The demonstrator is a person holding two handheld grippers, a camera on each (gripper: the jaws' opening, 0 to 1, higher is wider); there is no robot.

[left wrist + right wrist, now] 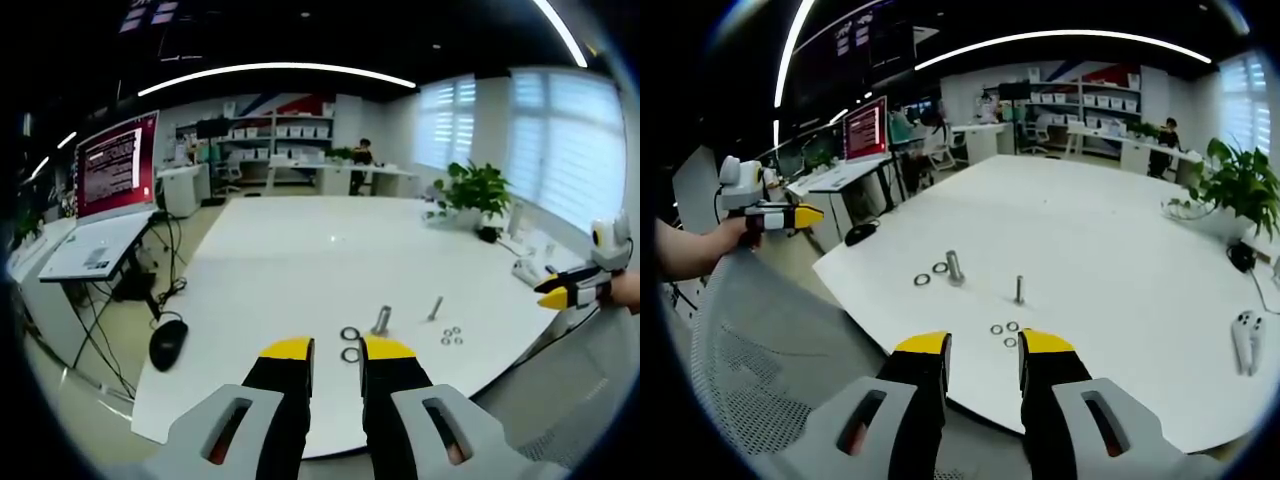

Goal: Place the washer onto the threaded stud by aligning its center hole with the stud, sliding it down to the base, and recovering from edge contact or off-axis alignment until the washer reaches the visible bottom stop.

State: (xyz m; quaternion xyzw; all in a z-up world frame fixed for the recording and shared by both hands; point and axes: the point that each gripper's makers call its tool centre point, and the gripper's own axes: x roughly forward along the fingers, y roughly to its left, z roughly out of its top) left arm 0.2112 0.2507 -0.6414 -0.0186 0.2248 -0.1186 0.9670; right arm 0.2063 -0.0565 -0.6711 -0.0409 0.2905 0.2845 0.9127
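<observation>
Bench: the wide white bench carries all the parts near its front edge, low in both views.
Studs: a thick grey threaded stud stands upright at lower centre of the left gripper view; a thinner grey stud stands to its right, well apart. In the right gripper view they sit at centre, thick stud left of thin.
Large washers: two dark metal ring washers lie flat just beside the thick stud.
Small washers: three small silvery washers lie in a cluster just above the right gripper's tips.
Left gripper: the black, yellow-tipped left gripper hangs over the bench edge, jaws spread, holding nothing.
Right gripper: the matching right gripper is likewise spread and empty.
Progress: judging by this, nothing is done; no washer is picked up or on a stud. Grasping, aligning the hole and sliding to the base all remain.
</observation>
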